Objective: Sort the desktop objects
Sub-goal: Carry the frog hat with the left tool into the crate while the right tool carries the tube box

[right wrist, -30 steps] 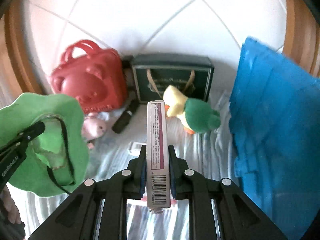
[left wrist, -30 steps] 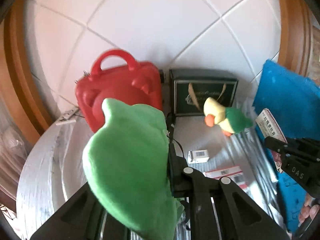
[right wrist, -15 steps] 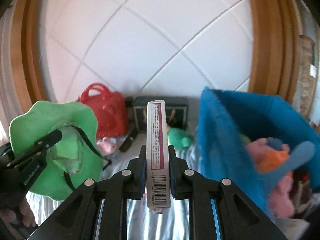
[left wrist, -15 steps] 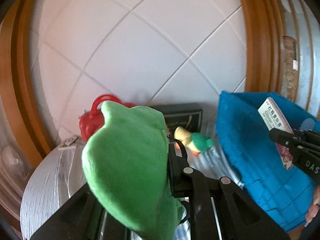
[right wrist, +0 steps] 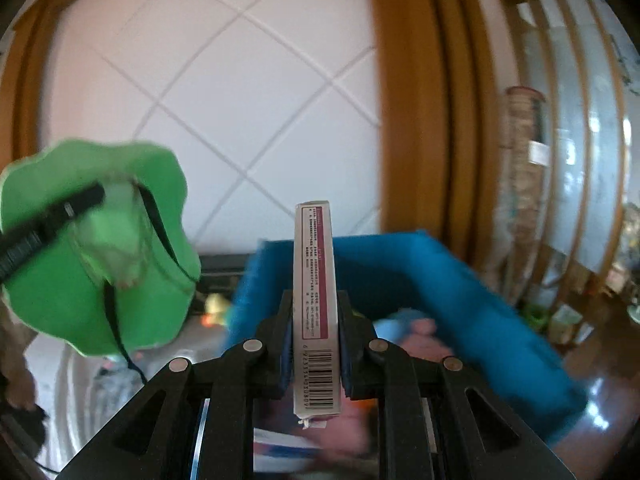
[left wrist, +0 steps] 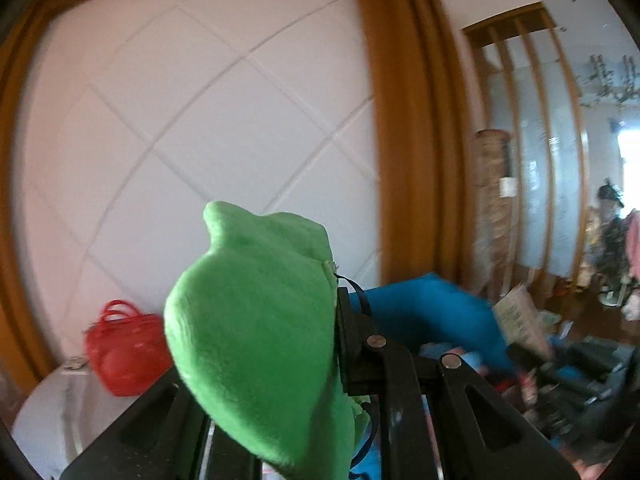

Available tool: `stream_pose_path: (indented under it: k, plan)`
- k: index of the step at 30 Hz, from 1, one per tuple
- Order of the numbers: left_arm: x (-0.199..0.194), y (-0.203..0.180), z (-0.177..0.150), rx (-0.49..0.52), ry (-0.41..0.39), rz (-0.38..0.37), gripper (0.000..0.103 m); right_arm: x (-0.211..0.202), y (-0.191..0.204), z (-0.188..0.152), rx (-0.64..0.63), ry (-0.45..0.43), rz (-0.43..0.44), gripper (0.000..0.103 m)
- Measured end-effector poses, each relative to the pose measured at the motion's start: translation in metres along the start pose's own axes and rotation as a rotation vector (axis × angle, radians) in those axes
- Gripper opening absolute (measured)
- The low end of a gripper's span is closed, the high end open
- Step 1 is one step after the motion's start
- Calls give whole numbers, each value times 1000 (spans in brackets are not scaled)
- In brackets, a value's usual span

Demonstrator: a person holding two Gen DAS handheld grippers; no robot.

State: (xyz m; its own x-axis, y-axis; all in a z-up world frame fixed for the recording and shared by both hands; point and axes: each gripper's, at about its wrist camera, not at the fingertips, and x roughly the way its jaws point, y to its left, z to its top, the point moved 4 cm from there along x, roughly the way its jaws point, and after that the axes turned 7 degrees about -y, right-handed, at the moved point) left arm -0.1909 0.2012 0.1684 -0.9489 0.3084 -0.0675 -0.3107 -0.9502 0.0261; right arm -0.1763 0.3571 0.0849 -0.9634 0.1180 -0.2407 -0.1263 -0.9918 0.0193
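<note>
My left gripper point(left wrist: 320, 344) is shut on a floppy green hat point(left wrist: 256, 340), which hides most of its fingers; the hat also shows in the right wrist view point(right wrist: 92, 248). My right gripper point(right wrist: 314, 320) is shut on a thin white and maroon box point(right wrist: 314, 280), held upright on edge. A blue fabric bin point(right wrist: 472, 292) lies just ahead of and below the box, with soft toys point(right wrist: 420, 332) inside. In the left wrist view the bin point(left wrist: 432, 308) is to the right of the hat, with the box point(left wrist: 520, 320) above it.
A red handbag point(left wrist: 120, 352) stands at the back left of the silver table point(left wrist: 48, 412). A dark box point(right wrist: 220, 268) and a yellow and green plush point(right wrist: 216, 304) sit behind the bin. A tiled wall and wooden frame rise behind.
Both grippers have risen and swung right with their loads. The blue bin is now directly under the box, and the table objects have dropped low in view.
</note>
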Motion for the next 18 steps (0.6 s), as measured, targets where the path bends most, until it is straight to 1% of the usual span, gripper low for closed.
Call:
stream_pose_path:
  k: [3, 5, 6, 8, 10, 13, 15, 17, 18]
  plan:
    - [12, -50, 5, -16, 12, -61, 13, 2, -52, -9, 5, 32, -42, 18]
    - [23, -81, 1, -18, 41, -97, 13, 4, -80, -19, 2, 60, -58, 18]
    - [30, -96, -6, -17, 69, -113, 13, 8, -94, -25, 2, 78, -61, 18]
    - [48, -115, -26, -12, 140, -130, 13, 11, -111, -35, -2, 104, -67, 18]
    - [52, -126, -44, -3, 199, -124, 13, 15, -127, -48, -5, 132, -68, 18]
    - [66, -135, -73, 17, 291, -82, 13, 22, -144, -61, -16, 165, -73, 18]
    - [71, -138, -86, 23, 329, -59, 13, 26, -152, -69, -24, 186, -76, 18]
    - [75, -138, -99, 31, 374, -31, 19, 32, -160, -76, -27, 203, -74, 18]
    - [78, -137, -104, 33, 396, -24, 29, 36, -163, -80, -31, 216, -74, 18]
